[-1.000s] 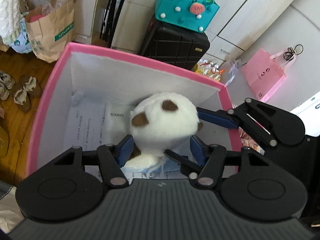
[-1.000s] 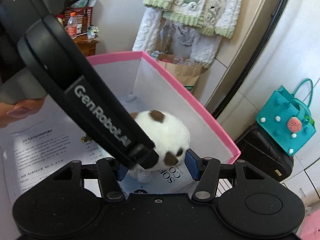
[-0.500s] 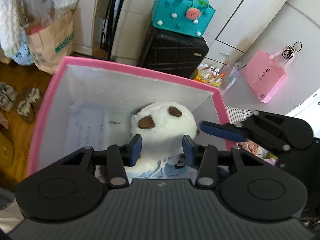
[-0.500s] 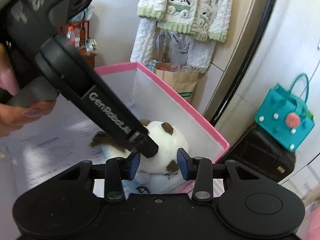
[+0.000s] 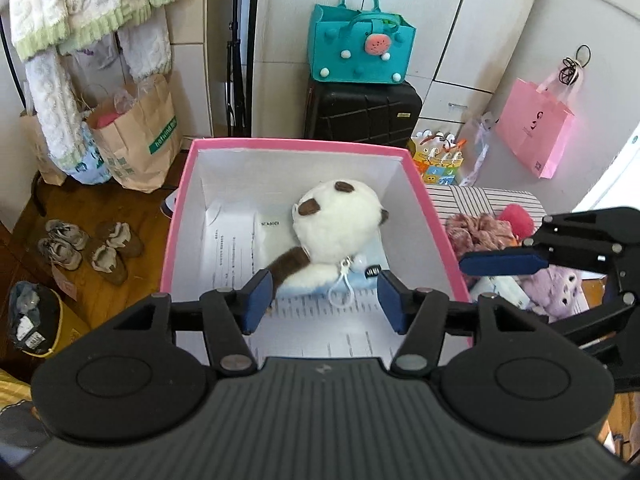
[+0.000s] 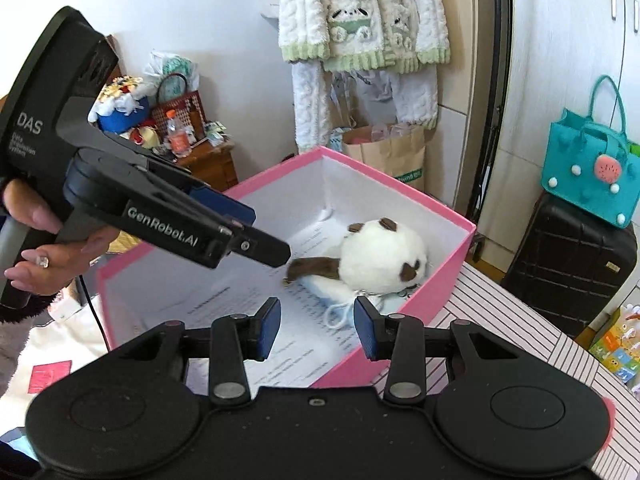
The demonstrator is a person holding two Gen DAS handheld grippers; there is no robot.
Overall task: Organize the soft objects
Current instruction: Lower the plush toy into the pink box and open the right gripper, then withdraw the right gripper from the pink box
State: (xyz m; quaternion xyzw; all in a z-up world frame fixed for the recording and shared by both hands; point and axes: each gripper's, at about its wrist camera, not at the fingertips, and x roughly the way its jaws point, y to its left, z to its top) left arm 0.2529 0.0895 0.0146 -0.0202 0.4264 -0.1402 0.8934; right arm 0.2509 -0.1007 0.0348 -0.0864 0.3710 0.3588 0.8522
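Observation:
A white plush toy with brown ears and a brown limb (image 5: pixel 336 226) lies inside the pink box (image 5: pixel 178 216) on printed papers, free of both grippers. It also shows in the right wrist view (image 6: pixel 382 256), in the box (image 6: pixel 460 256). My left gripper (image 5: pixel 324 300) is open and empty above the box's near side. My right gripper (image 6: pixel 316 326) is open and empty, above the box's near edge. The right gripper's fingers (image 5: pixel 504 261) show right of the box.
More soft things lie on the striped cloth right of the box: a pinkish scrunchy (image 5: pixel 476 230), a red pompom (image 5: pixel 518 220) and a lilac plush (image 5: pixel 560 288). A black suitcase (image 5: pixel 362 114) with a teal bag (image 5: pixel 360 46) stands behind; paper bags and shoes are on the floor at the left.
Both grippers have let go of the plush and pulled back and up out of the box. The plush now lies on the papers in the box.

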